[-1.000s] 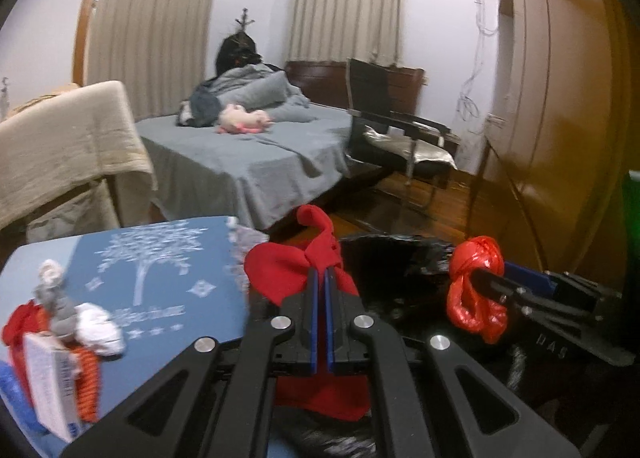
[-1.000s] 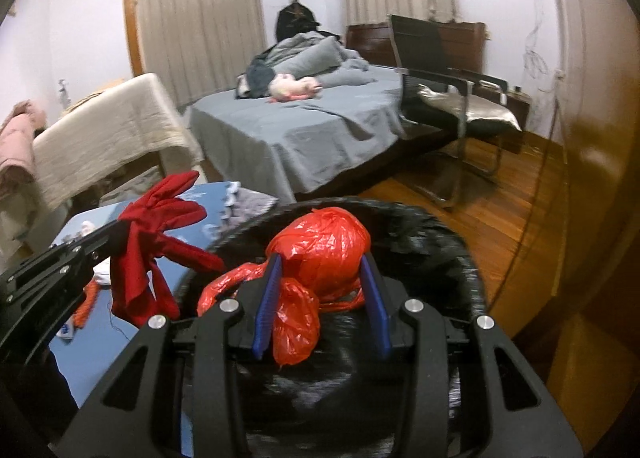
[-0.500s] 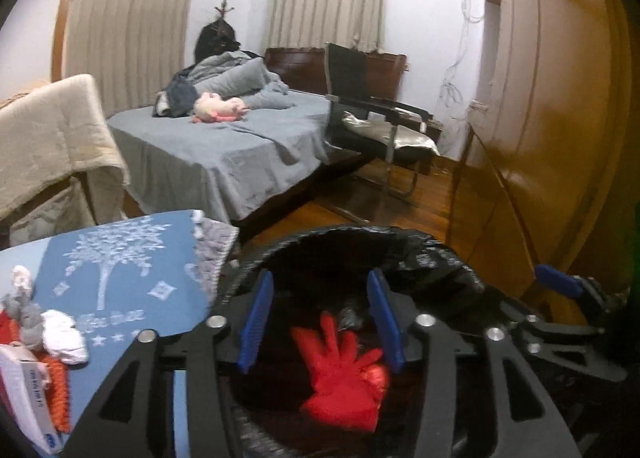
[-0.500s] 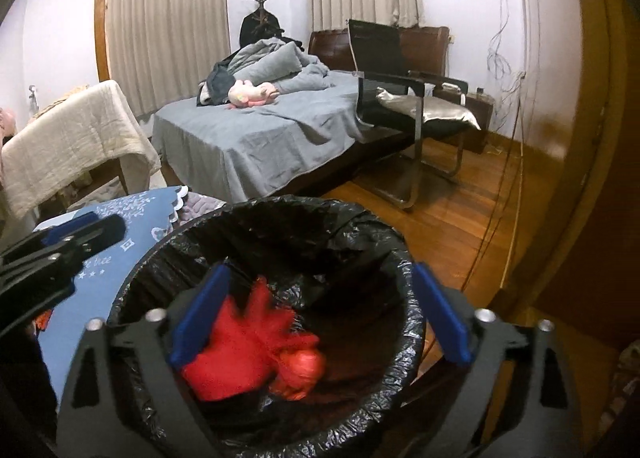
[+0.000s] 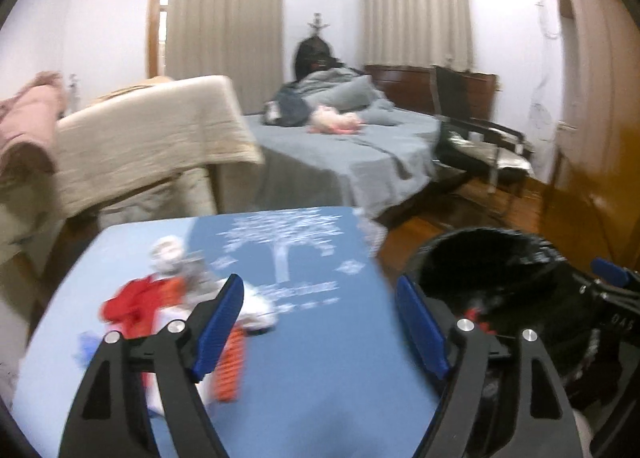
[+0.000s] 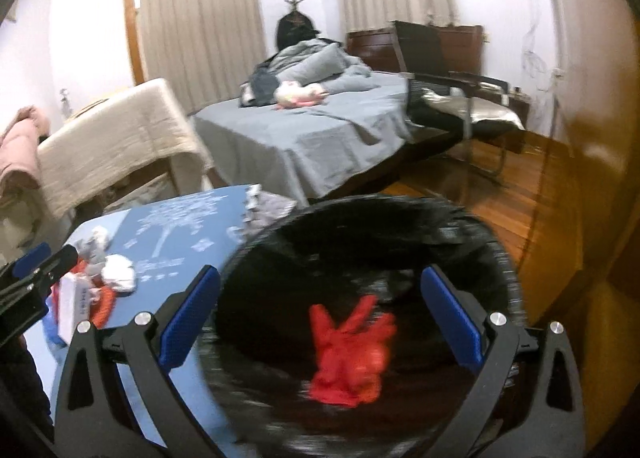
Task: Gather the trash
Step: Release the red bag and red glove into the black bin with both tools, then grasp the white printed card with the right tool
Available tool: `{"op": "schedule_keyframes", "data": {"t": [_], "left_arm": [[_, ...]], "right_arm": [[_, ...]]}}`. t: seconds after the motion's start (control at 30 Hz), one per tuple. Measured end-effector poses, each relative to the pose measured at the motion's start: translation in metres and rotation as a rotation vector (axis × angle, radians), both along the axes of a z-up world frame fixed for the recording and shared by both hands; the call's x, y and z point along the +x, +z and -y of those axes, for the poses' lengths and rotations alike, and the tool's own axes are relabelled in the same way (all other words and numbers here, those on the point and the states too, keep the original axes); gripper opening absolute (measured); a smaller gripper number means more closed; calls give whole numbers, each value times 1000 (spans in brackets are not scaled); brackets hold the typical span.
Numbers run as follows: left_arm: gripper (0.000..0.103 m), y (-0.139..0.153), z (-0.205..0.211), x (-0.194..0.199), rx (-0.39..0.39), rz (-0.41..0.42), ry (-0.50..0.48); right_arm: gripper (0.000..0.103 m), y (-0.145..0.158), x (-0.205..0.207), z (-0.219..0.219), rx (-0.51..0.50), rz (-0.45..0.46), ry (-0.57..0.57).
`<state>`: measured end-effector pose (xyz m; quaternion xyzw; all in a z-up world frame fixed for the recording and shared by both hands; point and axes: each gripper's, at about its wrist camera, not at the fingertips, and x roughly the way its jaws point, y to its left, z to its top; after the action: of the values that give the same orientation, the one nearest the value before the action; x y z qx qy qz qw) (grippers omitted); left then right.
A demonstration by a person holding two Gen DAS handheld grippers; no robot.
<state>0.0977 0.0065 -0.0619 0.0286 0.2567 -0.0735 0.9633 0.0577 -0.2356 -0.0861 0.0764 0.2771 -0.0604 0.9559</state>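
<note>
Both drops done. My right gripper (image 6: 320,314) hung over the black-lined trash bin (image 6: 496,254), jaws just opened wide, nothing between the pads. The red glove (image 6: 348,342) and a red bag wad lay at the bottom of the liner, so release worked.

My left gripper (image 5: 320,322) had its jaws just opening too, also empty, and was aimed over the blue tablecloth (image 5: 320,378), judging by the frame to line up on the next pickup.

Remaining trash sat in a pile (image 5: 172,298) at the table's left: red scrap, white and grey wads, something orange, a white box. Blur made finer detail unreadable. Bin stood just beside the table edge, short carry.
</note>
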Motion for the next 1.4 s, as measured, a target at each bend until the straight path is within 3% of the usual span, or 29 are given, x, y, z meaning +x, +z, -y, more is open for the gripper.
{"op": "schedule_keyframes", "data": {"t": [0.4, 0.8, 1.1, 1.4], "left_arm": [[77, -26, -124, -16, 79, -22, 240], [77, -48, -203, -23, 85, -46, 365], [77, -64, -236, -30, 71, -75, 419], [77, -68, -247, -28, 37, -88, 435]], "right_arm": [[98, -20, 30, -134, 13, -44, 210], [98, -52, 51, -239, 15, -124, 322], [98, -67, 55, -296, -25, -165, 390], [98, -79, 66, -323, -103, -233, 417]]}}
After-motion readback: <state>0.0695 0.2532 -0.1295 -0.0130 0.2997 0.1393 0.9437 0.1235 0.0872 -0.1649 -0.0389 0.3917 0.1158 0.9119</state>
